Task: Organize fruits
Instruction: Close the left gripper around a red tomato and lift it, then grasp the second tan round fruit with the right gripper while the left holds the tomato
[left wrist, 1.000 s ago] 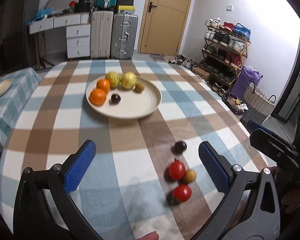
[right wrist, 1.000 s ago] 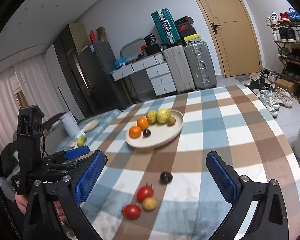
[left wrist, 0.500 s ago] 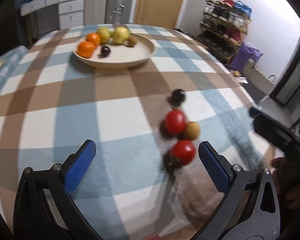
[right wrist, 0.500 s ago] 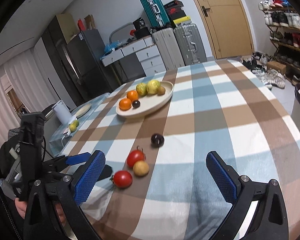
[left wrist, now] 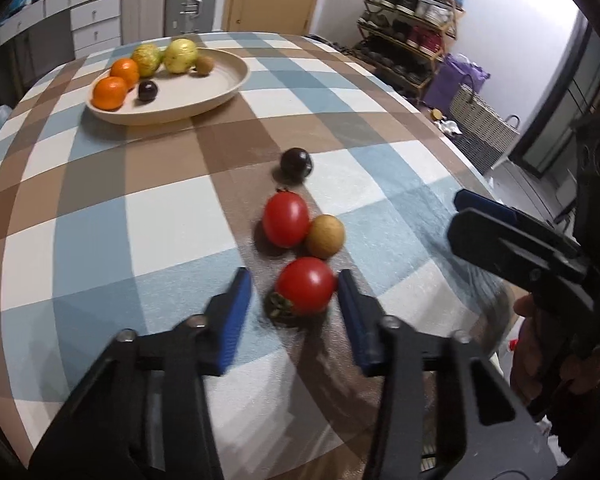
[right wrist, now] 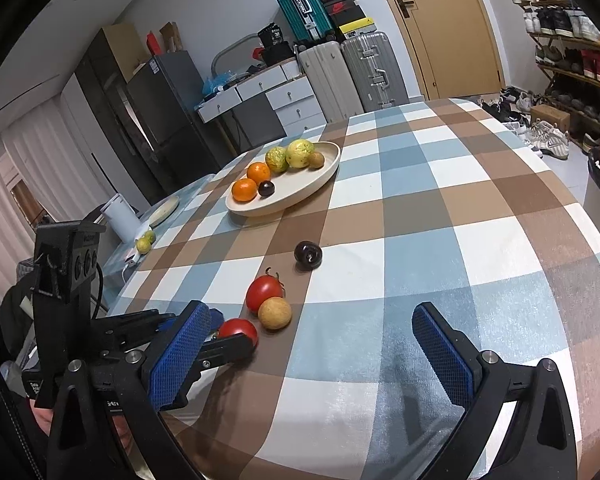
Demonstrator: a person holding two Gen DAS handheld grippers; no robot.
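Left wrist view: I am bringing my left gripper [left wrist: 296, 292] down around the nearest red tomato [left wrist: 306, 285] on the checked tablecloth [left wrist: 100, 216], and its jaws are closing with the tomato between them. The right-hand blue pad is touching or just about touching the tomato's side, while the left-hand pad [left wrist: 236, 308] is standing apart from it with a clear gap, so I am not pinching it yet. The tomato is lying on the cloth with its green calyx turned toward me. Just beyond it a small tan fruit [left wrist: 325, 236] is sitting against a second red tomato [left wrist: 286, 219], and farther on a dark plum [left wrist: 296, 163] is lying by itself. Well beyond these, the beige plate [left wrist: 220, 92] is holding two oranges [left wrist: 110, 93], two yellow-green fruits [left wrist: 180, 55], a small brown fruit and another dark plum.

In the right wrist view I am holding my right gripper [right wrist: 312, 356] over the near edge of the table with its blue pads spread wide and nothing between them. The loose fruits are lying ahead and to the left of it, and my left gripper is reaching in from the left side around the nearest tomato
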